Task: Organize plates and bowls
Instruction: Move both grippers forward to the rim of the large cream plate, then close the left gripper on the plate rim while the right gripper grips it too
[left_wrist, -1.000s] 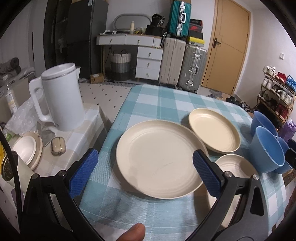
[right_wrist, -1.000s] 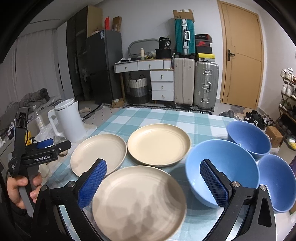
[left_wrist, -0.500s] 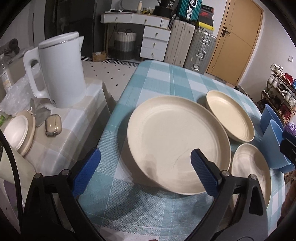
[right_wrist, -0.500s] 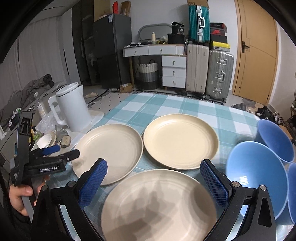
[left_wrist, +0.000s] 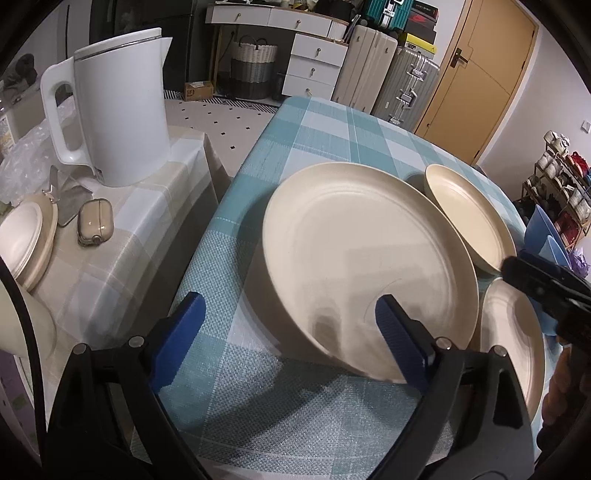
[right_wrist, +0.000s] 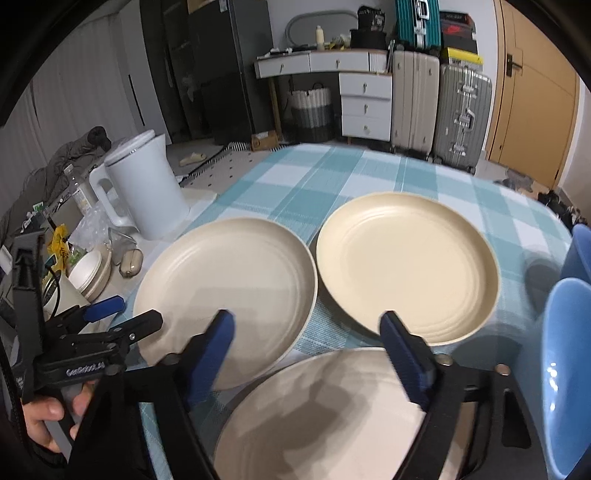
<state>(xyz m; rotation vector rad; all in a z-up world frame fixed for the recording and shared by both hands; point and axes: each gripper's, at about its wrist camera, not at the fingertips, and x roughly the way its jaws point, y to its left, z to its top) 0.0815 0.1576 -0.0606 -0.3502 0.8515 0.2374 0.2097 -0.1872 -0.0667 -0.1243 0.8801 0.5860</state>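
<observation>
Three cream plates lie flat, face up, on the teal checked tablecloth; being round, they have no long axis. In the right wrist view the left plate fills the centre-left of the frame, the far plate sits just beside it at centre-right with a narrow gap between their rims, and the near plate lies at the bottom centre. Two blue bowls stand at the right edge of the frame, their openings turned toward the left of the picture.

The left gripper points downward at the left plate's near rim; its jaws are closing, one blue pad over the bare cloth and the other over the plate's surface, so the rim lies between them, not yet pinched. The right gripper is angled down above the near plate's far rim; its jaws are closing too, with no clear contact on that plate.

Only the right wrist view shows the person's hand at lower left, wrapped round the left gripper's handle. Only the left wrist view shows the earbud case and small dish clearly, at middle left beside the white kettle.
</observation>
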